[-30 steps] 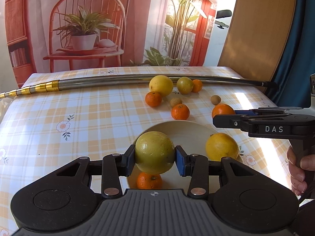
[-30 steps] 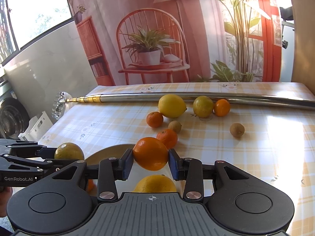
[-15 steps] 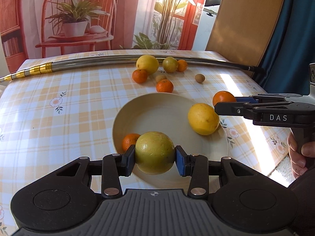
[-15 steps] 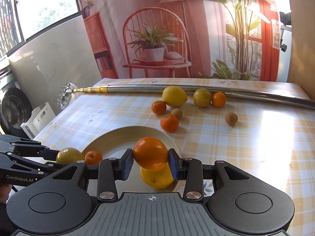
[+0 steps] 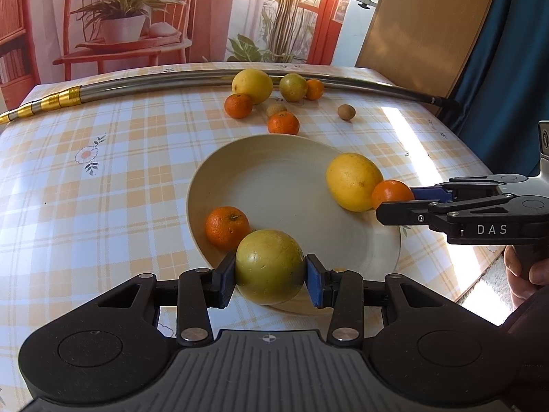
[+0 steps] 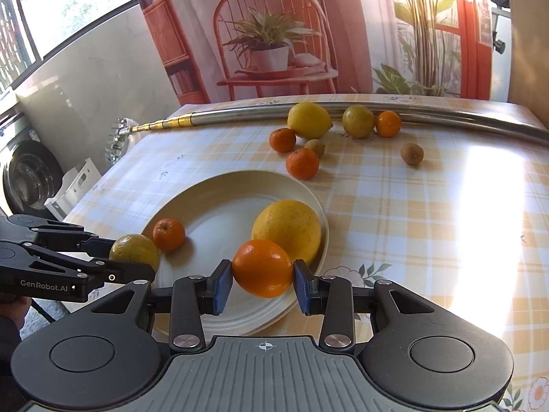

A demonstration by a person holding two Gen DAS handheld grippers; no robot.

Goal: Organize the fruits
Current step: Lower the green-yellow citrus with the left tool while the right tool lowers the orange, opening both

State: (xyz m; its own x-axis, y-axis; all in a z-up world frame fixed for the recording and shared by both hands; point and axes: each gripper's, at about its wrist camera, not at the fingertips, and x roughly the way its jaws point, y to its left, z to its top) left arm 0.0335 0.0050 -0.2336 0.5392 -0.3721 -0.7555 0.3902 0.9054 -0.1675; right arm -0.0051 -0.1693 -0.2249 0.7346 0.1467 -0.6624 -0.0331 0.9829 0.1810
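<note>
The left gripper point(image 5: 270, 276) is clamped on a yellow-green citrus point(image 5: 269, 266) over the near rim of the cream plate point(image 5: 274, 178); the right gripper point(image 6: 262, 283) grips an orange point(image 6: 262, 267) at the plate's right edge — just beside a large yellow fruit point(image 6: 288, 228). A small tangerine point(image 5: 227, 228) lies on the plate's left side, with more loose fruit beyond on the checked tablecloth point(image 5: 103, 171).

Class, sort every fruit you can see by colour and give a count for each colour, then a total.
Orange: 5
Yellow: 2
Yellow-green: 2
Brown: 2
Total: 11
</note>
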